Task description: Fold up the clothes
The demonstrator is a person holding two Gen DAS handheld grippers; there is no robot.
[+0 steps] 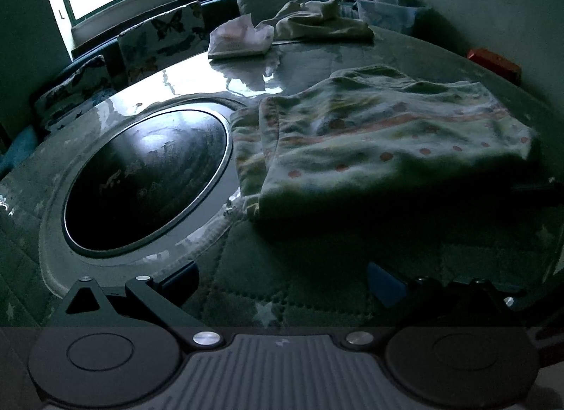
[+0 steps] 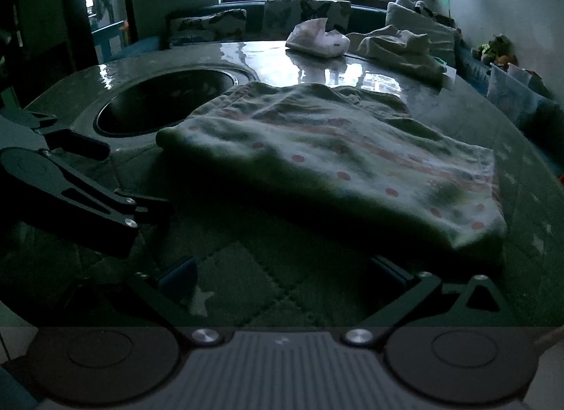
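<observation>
garment (image 2: 338,160) on table (image 2: 521,163) | dark round inset (image 2: 165,103) left | tissue pack (image 2: 317,40) behind

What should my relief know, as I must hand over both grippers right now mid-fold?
Left gripper: open, empty, low over the mat.
Right gripper: open, empty, at the near edge of the dotted garment.
That garment lies on the table, partly folded, beside the dark round inset.
A second, pale garment lies crumpled at the far side, next to the tissue pack.
Left: finish the dotted piece, then probably fold the pale one.
</observation>
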